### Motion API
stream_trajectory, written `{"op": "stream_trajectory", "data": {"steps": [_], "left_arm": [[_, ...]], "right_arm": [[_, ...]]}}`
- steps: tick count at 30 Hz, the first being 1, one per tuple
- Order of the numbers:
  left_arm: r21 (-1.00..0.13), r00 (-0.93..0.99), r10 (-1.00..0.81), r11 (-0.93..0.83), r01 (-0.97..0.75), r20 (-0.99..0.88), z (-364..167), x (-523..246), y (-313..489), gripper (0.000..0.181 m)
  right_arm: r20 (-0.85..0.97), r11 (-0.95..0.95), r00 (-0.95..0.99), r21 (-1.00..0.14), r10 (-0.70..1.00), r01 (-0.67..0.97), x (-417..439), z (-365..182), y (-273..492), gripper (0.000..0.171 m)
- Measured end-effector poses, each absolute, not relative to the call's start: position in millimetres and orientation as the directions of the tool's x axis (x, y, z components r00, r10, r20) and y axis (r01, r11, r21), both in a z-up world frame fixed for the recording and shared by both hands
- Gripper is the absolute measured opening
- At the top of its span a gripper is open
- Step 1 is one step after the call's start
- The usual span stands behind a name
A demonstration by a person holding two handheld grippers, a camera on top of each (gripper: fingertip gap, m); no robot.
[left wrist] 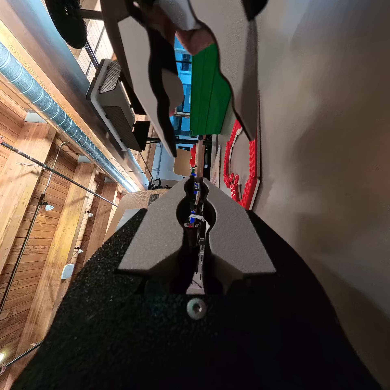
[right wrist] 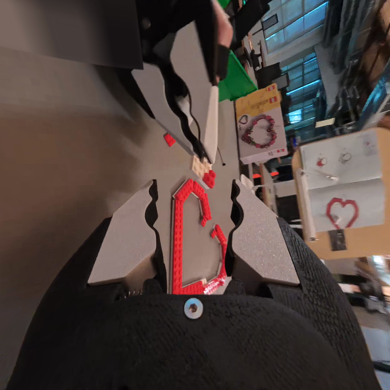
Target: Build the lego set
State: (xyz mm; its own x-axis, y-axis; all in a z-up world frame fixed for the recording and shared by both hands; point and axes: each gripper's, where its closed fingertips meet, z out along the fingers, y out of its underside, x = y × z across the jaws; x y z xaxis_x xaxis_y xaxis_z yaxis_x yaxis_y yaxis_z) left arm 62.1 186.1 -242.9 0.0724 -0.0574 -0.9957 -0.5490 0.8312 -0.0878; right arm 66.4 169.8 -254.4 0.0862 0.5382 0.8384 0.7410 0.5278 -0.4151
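The left gripper [left wrist: 197, 179] has its fingers pressed together, nothing visible between the tips. The right gripper [right wrist: 193, 185] is spread wide, and the red heart frame [right wrist: 179, 238] shows in its gap, lying flat on the grey table [right wrist: 63, 168]. Beyond the frame's tip, a small tan plate [right wrist: 199, 166] lies with a red piece [right wrist: 210, 177] touching it, and a loose red brick [right wrist: 169, 139] sits apart to the side. A yellow-and-white set box [right wrist: 261, 124] with a flower-heart picture stands at the table's far edge beside a green bin [right wrist: 236, 82]. An instruction booklet [right wrist: 341, 190] stands open, showing a red heart outline; its print is too blurred to read.
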Motion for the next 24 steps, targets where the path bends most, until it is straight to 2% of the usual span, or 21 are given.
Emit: {"op": "stream_trajectory", "data": {"steps": [4,9,13,18,24], "left_arm": [[-0.095,0.075,-0.064,0.832,-0.546,-0.995,-242.6,62.5,185.4,0.002],[-0.100,0.077,-0.069,0.833,-0.545,-0.995,-242.2,62.5,184.8,0.002],[-0.100,0.059,-0.081,0.834,-0.543,-0.995,-246.5,62.9,183.8,0.002],[-0.151,0.070,-0.134,0.824,-0.547,-0.988,-247.1,62.8,185.4,0.002],[-0.167,0.067,-0.156,0.823,-0.543,-0.986,-248.0,62.2,184.9,0.002]], "right_arm": [[0.942,0.538,0.074,-0.251,0.328,0.805,66.9,-253.2,183.5,0.056],[0.974,0.541,0.055,-0.169,0.221,0.824,61.8,-253.4,190.0,0.037],[0.985,0.522,0.056,-0.134,0.161,0.842,62.9,-250.0,194.2,0.009],[0.993,0.497,0.033,-0.087,0.116,0.864,64.0,-248.9,196.0,0.007],[0.998,0.522,-0.056,0.047,0.001,0.852,63.5,-248.4,195.6,0.005]]}}
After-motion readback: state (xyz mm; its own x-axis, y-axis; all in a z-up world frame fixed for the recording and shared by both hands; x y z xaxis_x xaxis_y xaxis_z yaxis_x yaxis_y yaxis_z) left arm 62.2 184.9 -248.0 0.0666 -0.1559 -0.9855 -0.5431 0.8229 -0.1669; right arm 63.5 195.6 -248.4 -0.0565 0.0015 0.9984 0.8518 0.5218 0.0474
